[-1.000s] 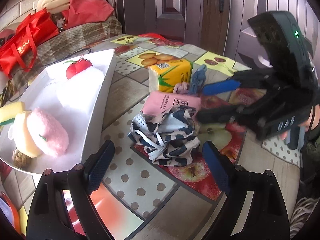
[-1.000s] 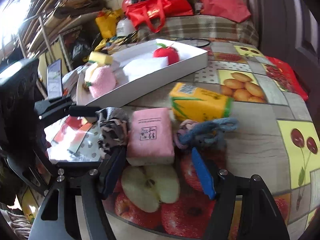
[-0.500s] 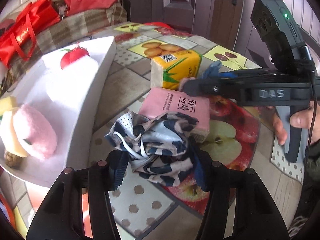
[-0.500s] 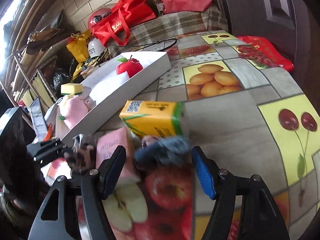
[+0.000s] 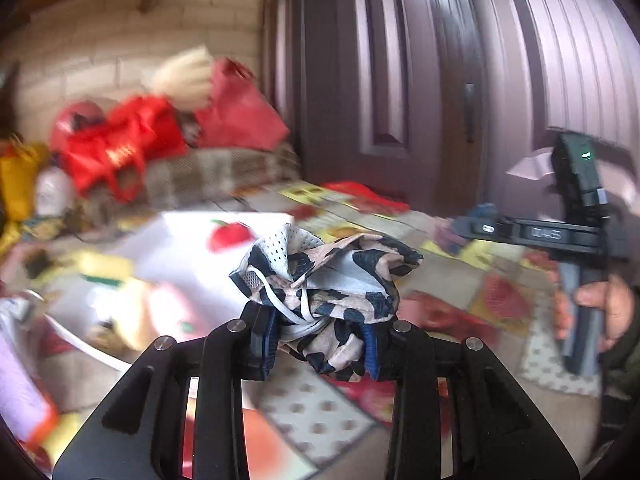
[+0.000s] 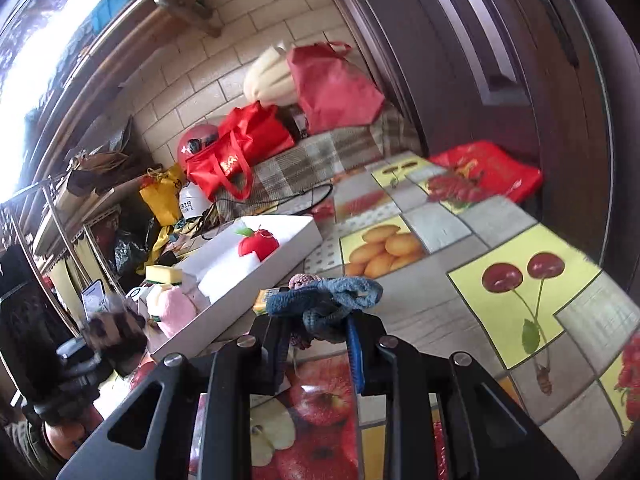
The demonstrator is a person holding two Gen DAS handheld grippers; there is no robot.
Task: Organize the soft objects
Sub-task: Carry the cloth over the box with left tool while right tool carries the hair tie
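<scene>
Fruit-print table, white tray at left. Left tongs just clamped leopard-print mask; right tongs just clamped blue knit rope toy. Best carried level, lowered fully into tray before releasing.

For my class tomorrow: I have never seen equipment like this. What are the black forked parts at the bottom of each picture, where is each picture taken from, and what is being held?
No robot here: a person holds a hand-operated grasping tool in each hand, and a camera on each looks along its two fingers. The left view shows the left tool, whose jaws have just been closing and now pinch a crumpled patterned cloth. The right view shows the right tool, likewise just closed on a blue knitted rope. Both items are lifted above the table, which has a fruit-print cover. On it a white tray holds a red plush apple and a pink plush.
</scene>
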